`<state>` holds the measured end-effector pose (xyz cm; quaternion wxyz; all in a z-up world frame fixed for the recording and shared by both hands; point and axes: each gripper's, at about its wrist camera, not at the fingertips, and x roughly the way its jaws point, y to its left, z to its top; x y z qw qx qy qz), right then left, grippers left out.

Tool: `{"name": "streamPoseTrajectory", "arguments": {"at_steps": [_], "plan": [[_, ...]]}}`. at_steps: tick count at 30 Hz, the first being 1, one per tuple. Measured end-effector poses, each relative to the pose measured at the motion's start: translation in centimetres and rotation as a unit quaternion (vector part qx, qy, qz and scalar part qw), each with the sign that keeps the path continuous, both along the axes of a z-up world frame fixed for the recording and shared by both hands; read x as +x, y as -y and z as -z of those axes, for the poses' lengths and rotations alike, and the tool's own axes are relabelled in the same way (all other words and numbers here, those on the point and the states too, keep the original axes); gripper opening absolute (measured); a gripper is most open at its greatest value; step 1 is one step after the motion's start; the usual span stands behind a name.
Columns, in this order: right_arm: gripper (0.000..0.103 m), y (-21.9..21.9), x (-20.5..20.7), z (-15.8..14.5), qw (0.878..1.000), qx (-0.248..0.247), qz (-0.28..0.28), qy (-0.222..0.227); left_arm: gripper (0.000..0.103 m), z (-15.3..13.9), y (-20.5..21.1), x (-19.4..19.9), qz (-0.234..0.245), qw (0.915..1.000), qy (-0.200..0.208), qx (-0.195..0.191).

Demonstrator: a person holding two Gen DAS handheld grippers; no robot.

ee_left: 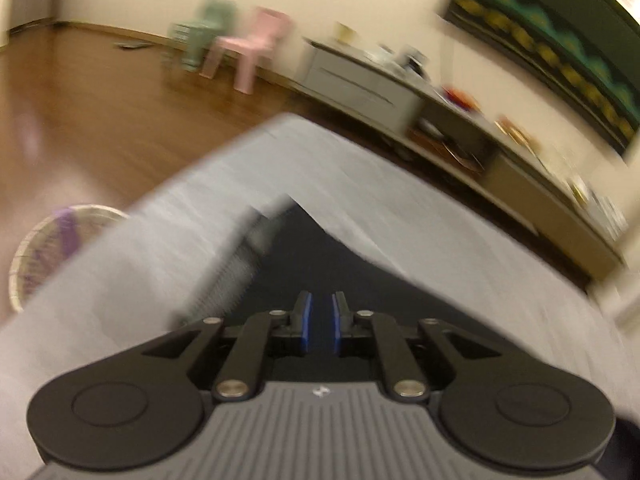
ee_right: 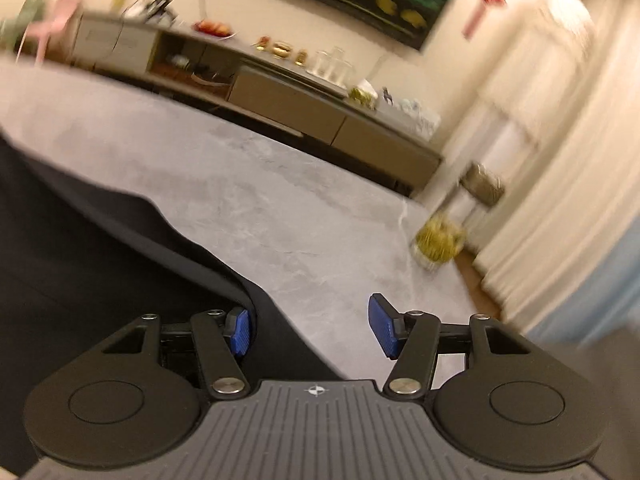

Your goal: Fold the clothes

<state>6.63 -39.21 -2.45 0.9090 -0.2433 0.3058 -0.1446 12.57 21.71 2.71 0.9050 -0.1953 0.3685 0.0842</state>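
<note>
Your left gripper (ee_left: 320, 314) tilts down over the dark garment (ee_left: 288, 264), jaws slightly parted, pinching nothing. Your right gripper (ee_right: 310, 330) angles lower over the table (ee_right: 280, 208), spread wide, the garment's edge between its pads.

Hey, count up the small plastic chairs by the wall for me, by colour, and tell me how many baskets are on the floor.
Pale green plastic chair: 1
Pink plastic chair: 1
Round woven basket with purple cloth inside: 1
Total: 3
</note>
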Motion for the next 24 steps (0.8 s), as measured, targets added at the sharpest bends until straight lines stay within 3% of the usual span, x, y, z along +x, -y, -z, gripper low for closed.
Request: {"name": "streamPoseTrajectory", "arguments": {"at_steps": [2,3,4,5,6,7,10,12,14,16,18,19,21,23,24], "plan": [[0.081,-0.4,2.3,1.0,0.994,-0.107,0.015,0.018,0.01,1.6,1.4,0.1,0.029,0.9993,-0.019,0.011],[0.081,-0.4,3.4,1.5,0.989,-0.147,0.022,0.021,0.01,2.6,2.1,0.2,0.041,0.9985,-0.03,0.017],[0.08,-0.1,4.1,0.9,0.994,-0.107,0.023,0.011,0.011,3.5,2.5,0.3,0.049,0.9976,-0.044,0.022],[0.071,1.1,3.9,-0.7,1.0,0.007,0.015,0.014,0.01,4.4,2.7,0.6,0.053,0.9964,-0.06,0.028],[0.069,2.8,3.5,-2.5,0.991,0.127,0.02,0.036,0.01,5.1,2.9,0.8,0.055,0.9955,-0.071,0.033],[0.068,3.5,3.1,-3.3,0.989,0.134,0.039,0.057,0.01,5.6,2.9,0.8,0.054,0.9948,-0.077,0.038],[0.068,4.4,2.3,-4.1,0.988,0.023,0.107,0.107,0.01,5.9,2.7,1.0,0.056,0.9944,-0.081,0.038],[0.065,6.0,1.4,-3.8,0.984,0.029,0.137,0.113,0.01,6.0,2.6,1.0,0.057,0.9944,-0.084,0.032],[0.052,6.0,-0.3,-3.5,0.987,0.09,0.088,0.094,0.01,5.8,2.8,1.0,0.061,0.994,-0.085,0.032],[0.049,4.3,-1.5,-2.3,0.986,0.163,-0.042,0.006,0.011,5.3,3.0,0.9,0.067,0.9939,-0.082,0.031],[0.043,2.4,-1.7,-0.1,0.977,0.168,-0.109,-0.073,0.011,4.6,3.3,0.6,0.071,0.9941,-0.076,0.03],[0.039,2.1,-1.6,0.9,0.976,0.16,-0.116,-0.089,0.011,4.4,3.5,0.5,0.074,0.994,-0.076,0.03],[0.041,2.6,-0.6,2.1,0.975,0.163,-0.108,-0.108,0.011,4.3,3.9,0.2,0.079,0.9933,-0.078,0.034],[0.042,5.3,1.8,2.3,0.982,0.165,-0.045,-0.08,0.011,4.5,4.0,0.5,0.082,0.9922,-0.088,0.034],[0.042,6.6,2.7,2.6,0.99,0.131,0.007,-0.055,0.011,4.7,4.1,0.5,0.082,0.9915,-0.094,0.035]]}}
